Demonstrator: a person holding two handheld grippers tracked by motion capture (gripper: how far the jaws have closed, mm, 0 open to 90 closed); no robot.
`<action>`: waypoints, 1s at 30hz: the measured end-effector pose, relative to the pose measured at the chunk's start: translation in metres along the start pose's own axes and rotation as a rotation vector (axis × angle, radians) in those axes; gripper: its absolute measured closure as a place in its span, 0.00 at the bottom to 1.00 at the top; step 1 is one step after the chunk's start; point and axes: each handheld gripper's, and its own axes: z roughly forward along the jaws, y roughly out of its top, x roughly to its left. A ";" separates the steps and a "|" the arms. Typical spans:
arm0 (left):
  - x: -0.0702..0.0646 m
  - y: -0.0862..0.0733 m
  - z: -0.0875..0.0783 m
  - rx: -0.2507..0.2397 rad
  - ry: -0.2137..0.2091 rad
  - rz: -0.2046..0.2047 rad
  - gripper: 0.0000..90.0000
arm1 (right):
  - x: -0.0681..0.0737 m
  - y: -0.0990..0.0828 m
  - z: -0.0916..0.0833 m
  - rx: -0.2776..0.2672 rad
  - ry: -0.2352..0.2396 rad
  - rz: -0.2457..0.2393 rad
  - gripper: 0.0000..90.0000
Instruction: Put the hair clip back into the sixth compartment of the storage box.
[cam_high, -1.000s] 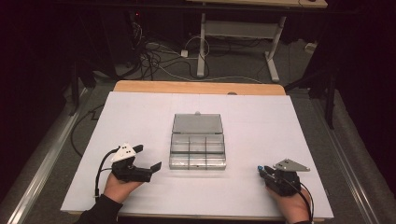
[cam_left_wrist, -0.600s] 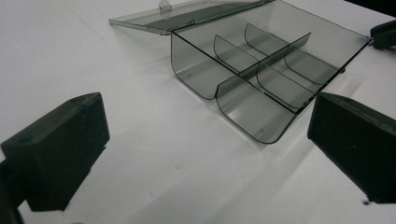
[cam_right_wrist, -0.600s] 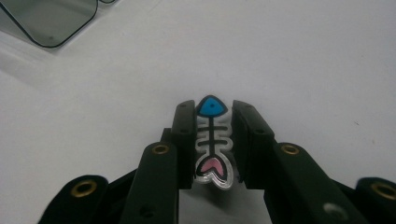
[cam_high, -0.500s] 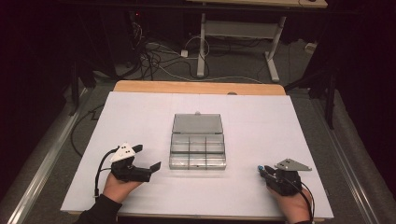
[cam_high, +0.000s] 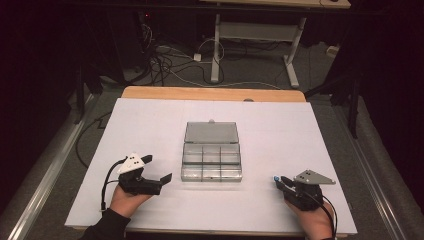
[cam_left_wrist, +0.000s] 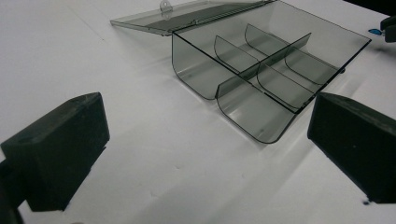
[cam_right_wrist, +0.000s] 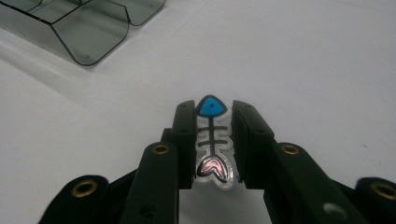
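1. Since the earlier frames almost nothing shifts: the right gripper (cam_high: 281, 181) sits a touch farther from the organizer box (cam_high: 212, 158) than a second ago, the left gripper (cam_high: 161, 180) holds its place, and the box has not moved.
2. The box lies near the middle of the white sheet (cam_high: 300, 130) on the desk (cam_high: 150, 92), its lid (cam_high: 210, 132) folded flat away from the person, six clear compartments showing.
3. Bare sheet lies on every side of the box, with wide room between it and each gripper and more toward the sheet's far edge.
4. The left gripper rests just left of the box's near corner, fingers (cam_left_wrist: 56, 149) spread wide with nothing between them, pointing toward the box.
5. The right gripper rests well right of the box's near edge, its fingers (cam_right_wrist: 184, 140) closed narrowly on a fish-bone charm (cam_right_wrist: 212, 140).
6. The charm's long axis runs along the fingers; its blue head (cam_right_wrist: 211, 107) pokes past the tips toward the box, its pink tail back toward the hand (cam_high: 315, 227).
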 end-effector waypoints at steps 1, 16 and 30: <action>0.000 0.000 0.000 -0.001 0.000 0.001 0.00 | 0.001 0.000 0.000 -0.002 0.005 -0.008 0.81; 0.000 0.000 0.000 0.003 -0.002 0.001 0.00 | 0.020 0.006 0.005 0.001 0.066 -0.040 0.81; 0.000 -0.001 0.001 0.005 -0.008 -0.001 0.00 | 0.038 0.008 0.015 0.018 0.119 -0.079 0.81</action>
